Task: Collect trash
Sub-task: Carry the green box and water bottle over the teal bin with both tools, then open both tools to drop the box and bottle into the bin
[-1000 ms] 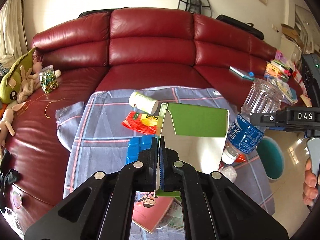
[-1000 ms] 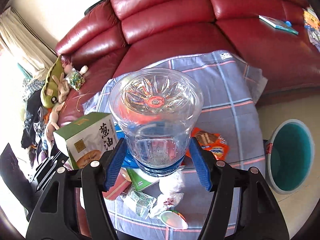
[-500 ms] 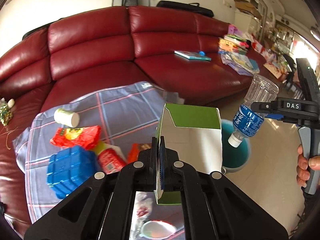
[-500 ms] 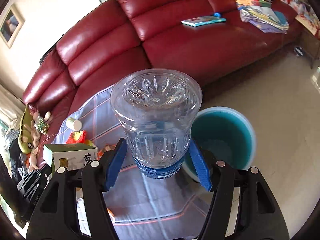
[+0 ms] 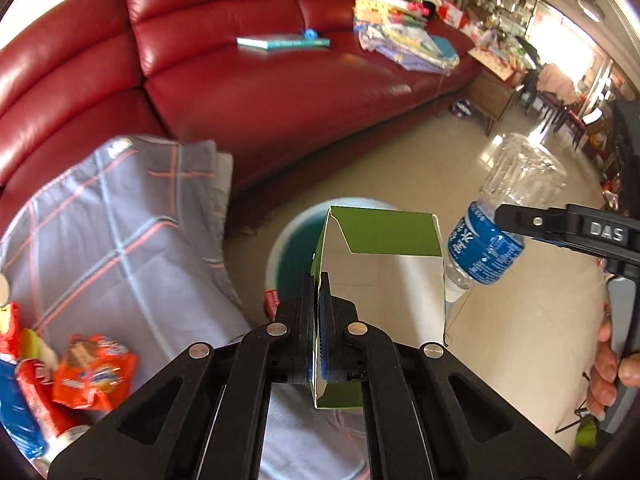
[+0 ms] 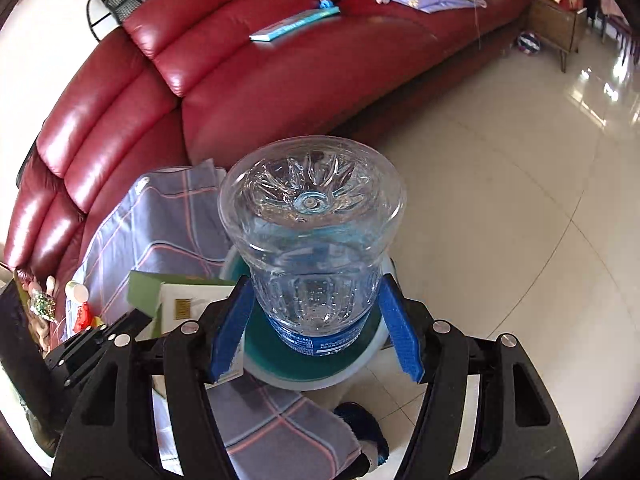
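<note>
Trash rides in both of my tools above the round teal waste bin with the pale rim [image 5: 288, 240], which stands on the glossy tiled floor [image 6: 500, 200] beside the worktop draped in a grey-blue checked cloth [image 5: 120, 232]. My left tool [image 5: 318, 320] is clamped shut on a thin wall of the opened green-and-white cardboard carton [image 5: 384, 272], which hangs directly over the bin's mouth in the left wrist view. My right tool [image 6: 316, 332] grips the clear plastic water bottle with the blue label [image 6: 312, 232] by its labelled middle, blue pads pressed on either side; in the left view that bottle [image 5: 496, 232] is tilted neck-down, just to the right of the carton and the bin. A hand [image 5: 608, 368] wraps the right tool's handle at the frame's edge. Through the right wrist camera the bottle's base faces me, with the bin's teal interior [image 6: 264, 352] showing right beneath it. On the cloth, left of the bin, lie an orange snack wrapper [image 5: 96, 376] and other red and blue packets. Behind the bin runs the dark red leather sofa [image 5: 256, 80], which carries a thin teal book [image 5: 284, 43] and a heap of colourful papers [image 5: 404, 36].
</note>
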`<action>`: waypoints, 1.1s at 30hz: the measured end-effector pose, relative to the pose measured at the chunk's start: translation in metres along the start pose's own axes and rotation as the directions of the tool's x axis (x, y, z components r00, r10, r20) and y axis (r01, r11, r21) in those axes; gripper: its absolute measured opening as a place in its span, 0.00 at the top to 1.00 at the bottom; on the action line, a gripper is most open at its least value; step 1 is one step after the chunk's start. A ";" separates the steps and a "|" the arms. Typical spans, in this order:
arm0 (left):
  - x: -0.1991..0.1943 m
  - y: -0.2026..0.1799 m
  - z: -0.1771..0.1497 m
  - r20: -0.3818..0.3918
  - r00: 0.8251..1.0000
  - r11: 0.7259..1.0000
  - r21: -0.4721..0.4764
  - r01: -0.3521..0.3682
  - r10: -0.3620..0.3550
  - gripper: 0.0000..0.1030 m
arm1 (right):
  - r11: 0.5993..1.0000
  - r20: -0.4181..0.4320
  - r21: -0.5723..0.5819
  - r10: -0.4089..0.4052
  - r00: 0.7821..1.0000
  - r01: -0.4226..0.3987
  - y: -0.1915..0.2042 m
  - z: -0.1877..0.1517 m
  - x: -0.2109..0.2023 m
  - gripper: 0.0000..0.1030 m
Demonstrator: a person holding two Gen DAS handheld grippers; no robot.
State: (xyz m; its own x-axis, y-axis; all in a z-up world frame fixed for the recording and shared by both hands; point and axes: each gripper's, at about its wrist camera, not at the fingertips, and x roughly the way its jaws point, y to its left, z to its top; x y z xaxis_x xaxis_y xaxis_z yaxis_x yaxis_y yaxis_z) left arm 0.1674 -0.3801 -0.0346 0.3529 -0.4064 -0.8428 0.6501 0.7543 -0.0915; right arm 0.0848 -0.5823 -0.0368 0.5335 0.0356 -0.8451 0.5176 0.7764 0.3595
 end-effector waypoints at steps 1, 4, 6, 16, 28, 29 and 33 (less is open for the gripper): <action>0.009 -0.003 0.001 -0.014 1.000 1.000 0.001 -0.006 0.006 0.97 | 1.000 -0.010 0.003 -0.001 1.000 0.001 -0.005 0.000 0.005 0.40; 0.031 -0.006 -0.002 -0.054 0.998 1.000 0.001 -0.022 0.023 0.95 | 1.000 -0.038 0.002 0.003 0.999 -0.003 -0.011 0.000 0.018 0.40; 0.038 -0.006 -0.005 -0.076 0.997 1.000 -0.007 -0.027 0.026 0.88 | 1.000 -0.054 -0.001 0.008 0.998 -0.008 -0.011 -0.001 0.026 0.40; 0.026 0.007 -0.021 -0.030 0.995 0.995 -0.018 -0.095 0.094 0.32 | 0.999 -0.124 -0.044 0.010 0.992 -0.015 0.005 -0.009 0.057 0.40; 0.000 0.020 -0.026 -0.001 0.998 0.996 -0.062 -0.065 0.065 0.10 | 0.999 -0.191 -0.054 -0.004 0.982 -0.007 0.007 -0.019 0.070 0.40; -0.003 0.021 -0.026 0.006 0.998 0.996 -0.064 -0.062 0.063 0.09 | 0.998 -0.200 -0.055 0.000 0.980 -0.011 0.008 -0.021 0.072 0.40; -0.012 0.025 -0.028 0.020 0.998 0.996 -0.074 -0.053 0.055 0.05 | 0.998 -0.244 -0.059 0.021 0.970 -0.036 0.018 -0.024 0.083 0.40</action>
State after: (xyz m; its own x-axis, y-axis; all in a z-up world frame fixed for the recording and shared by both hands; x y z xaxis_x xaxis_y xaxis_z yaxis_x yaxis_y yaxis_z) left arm 0.1600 -0.3416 -0.0415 0.4017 -0.3746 -0.8357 0.5787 0.8111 -0.0854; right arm 0.1217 -0.5504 -0.1101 0.3651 0.2042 -0.9083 0.4578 0.8101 0.3662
